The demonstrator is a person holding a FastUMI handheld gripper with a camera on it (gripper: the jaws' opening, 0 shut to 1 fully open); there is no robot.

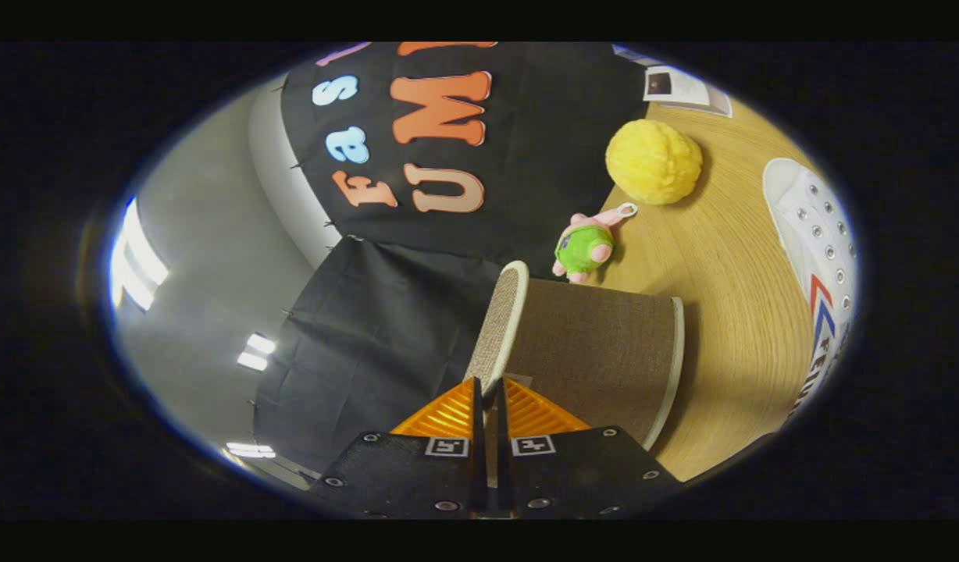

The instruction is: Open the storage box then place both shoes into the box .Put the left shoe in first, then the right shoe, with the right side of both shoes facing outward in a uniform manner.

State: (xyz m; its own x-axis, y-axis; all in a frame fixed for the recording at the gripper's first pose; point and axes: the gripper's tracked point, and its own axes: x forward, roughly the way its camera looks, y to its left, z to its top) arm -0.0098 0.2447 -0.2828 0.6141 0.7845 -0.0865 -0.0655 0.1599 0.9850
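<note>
The fingers (489, 390) are nearly closed on the rim of the storage box's lid (504, 324), which stands raised on edge just ahead of them at twelve o'clock. The storage box (597, 351) rests on the tabletop (721, 297), extending from the lid toward two o'clock. Beyond the box at one o'clock lies a small plush toy (585, 248), and farther along, a fuzzy ball (654, 161). A shoe (819, 242) lies on the tabletop at three o'clock, well apart from the box.

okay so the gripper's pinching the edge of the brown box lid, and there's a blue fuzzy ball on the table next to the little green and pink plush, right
Not quite: the gripper view shows the fuzzy ball is yellow, not blue. The rest holds: the gripper is closed on the brown box lid's edge, and the ball sits on the table beside the green and pink plush.
</note>
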